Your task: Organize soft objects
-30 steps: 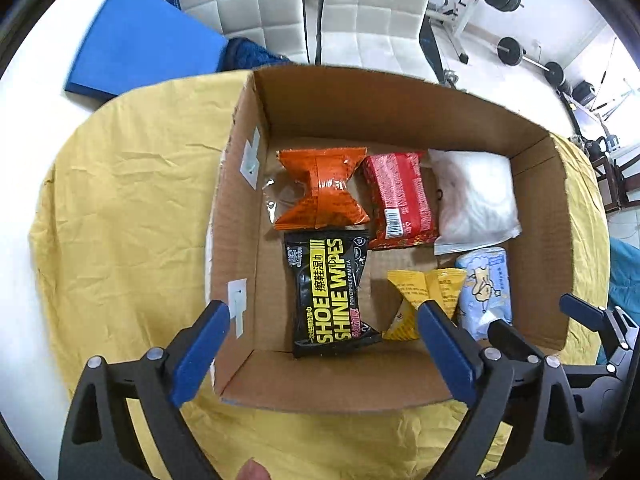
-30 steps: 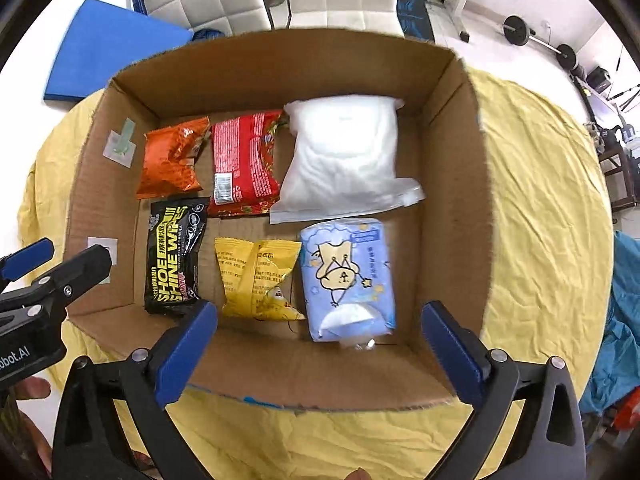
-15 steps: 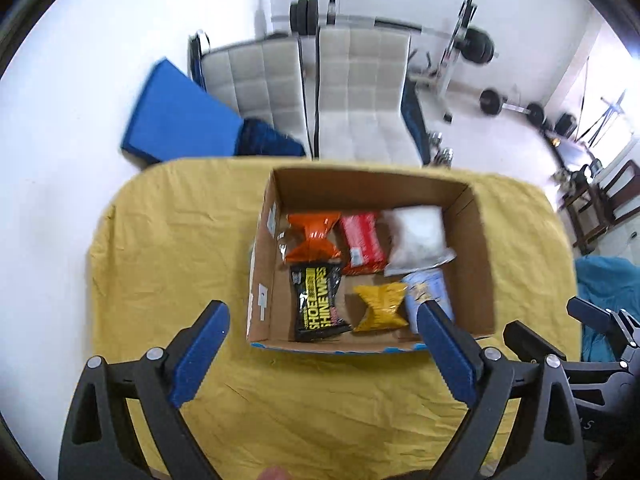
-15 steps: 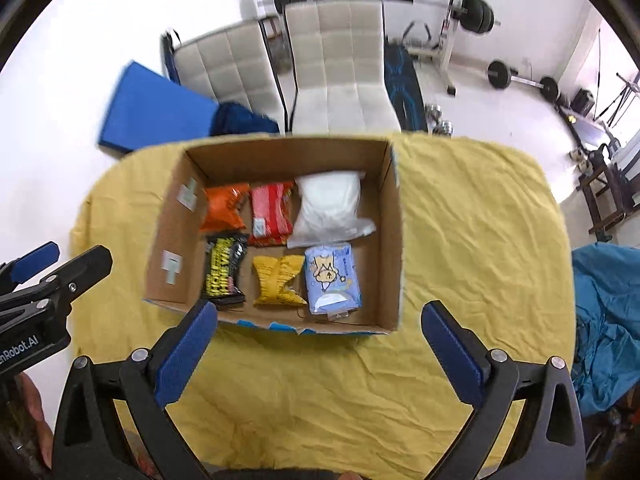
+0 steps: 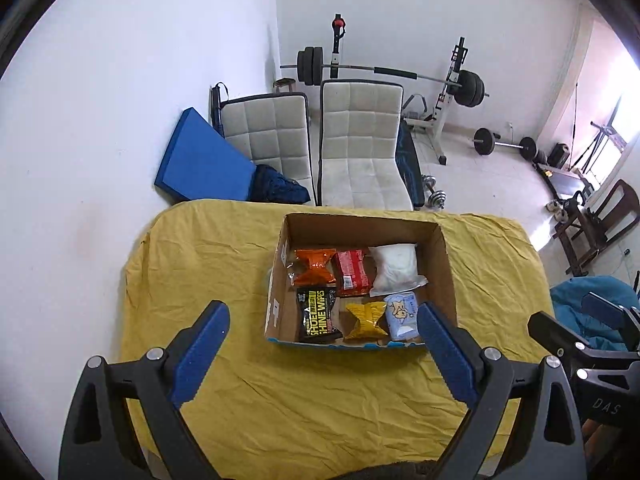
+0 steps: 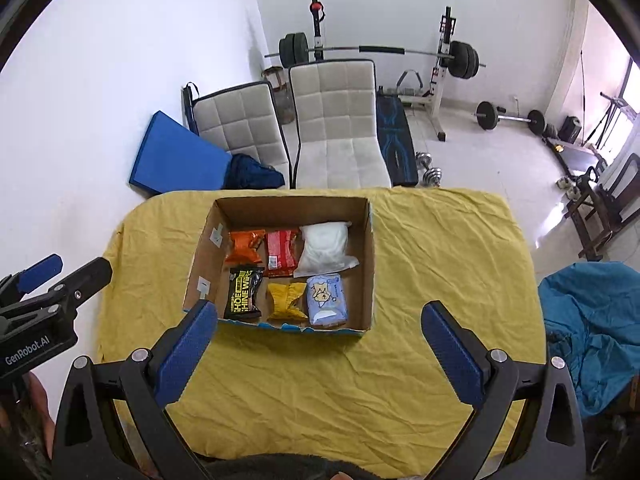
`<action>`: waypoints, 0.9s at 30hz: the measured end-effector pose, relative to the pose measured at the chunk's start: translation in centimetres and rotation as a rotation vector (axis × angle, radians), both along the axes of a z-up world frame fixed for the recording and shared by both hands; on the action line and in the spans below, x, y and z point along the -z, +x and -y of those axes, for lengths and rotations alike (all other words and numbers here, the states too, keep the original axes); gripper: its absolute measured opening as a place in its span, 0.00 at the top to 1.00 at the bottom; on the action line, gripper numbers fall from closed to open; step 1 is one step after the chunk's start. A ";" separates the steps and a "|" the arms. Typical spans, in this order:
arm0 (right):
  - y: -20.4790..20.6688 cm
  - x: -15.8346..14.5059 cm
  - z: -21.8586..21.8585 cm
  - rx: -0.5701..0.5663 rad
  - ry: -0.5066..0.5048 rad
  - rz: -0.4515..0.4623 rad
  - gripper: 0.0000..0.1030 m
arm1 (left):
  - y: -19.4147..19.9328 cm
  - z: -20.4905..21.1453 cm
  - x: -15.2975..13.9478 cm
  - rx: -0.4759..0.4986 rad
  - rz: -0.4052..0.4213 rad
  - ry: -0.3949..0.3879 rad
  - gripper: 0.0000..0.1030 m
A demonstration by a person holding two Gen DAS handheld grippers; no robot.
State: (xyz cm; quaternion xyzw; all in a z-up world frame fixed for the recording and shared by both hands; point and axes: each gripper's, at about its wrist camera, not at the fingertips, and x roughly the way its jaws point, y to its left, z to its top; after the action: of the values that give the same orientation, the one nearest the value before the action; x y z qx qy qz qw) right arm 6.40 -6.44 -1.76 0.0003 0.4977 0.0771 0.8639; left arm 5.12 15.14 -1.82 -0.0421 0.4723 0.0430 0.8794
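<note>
An open cardboard box [image 5: 447, 264] [image 6: 370, 264] stands on a yellow cloth-covered table [image 5: 200, 264] [image 6: 440, 248]. In it lie an orange packet [image 5: 314, 268], a red packet [image 5: 352, 272], a white bag [image 5: 396, 270], a black shoe-wipes pack [image 5: 318, 316], a yellow packet [image 5: 364, 320] and a light blue tissue pack [image 5: 402, 314]. They also show in the right wrist view: tissue pack [image 6: 326, 298], wipes pack [image 6: 244, 296]. My left gripper [image 5: 322, 320] and right gripper [image 6: 318, 320] are both open and empty, held high and back from the box.
Two grey padded chairs [image 5: 360, 148] and a blue mat [image 5: 200, 164] stand behind the table. Weights and a barbell rack [image 5: 452, 80] are further back. A teal cloth [image 6: 592, 320] lies at the right. Wooden chairs [image 5: 596, 224] stand at far right.
Both grippers have pulled up and back from the box, which now looks much smaller. The packets in the box have not moved. Both stay open.
</note>
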 end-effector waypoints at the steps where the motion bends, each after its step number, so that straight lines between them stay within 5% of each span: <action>1: -0.4 -0.5 0.1 0.000 -0.002 0.008 0.00 | -0.2 0.0 -0.2 -0.005 0.003 0.002 0.07; 27: -2.2 -2.5 1.8 0.040 -0.025 0.031 0.00 | -1.4 1.4 -0.9 0.022 0.003 0.000 0.07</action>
State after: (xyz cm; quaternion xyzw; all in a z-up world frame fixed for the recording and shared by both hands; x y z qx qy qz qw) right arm 4.20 -8.25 0.75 -0.0020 0.4852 0.0537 0.8728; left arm 3.75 13.70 -0.92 -0.0369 0.4716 0.0332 0.8804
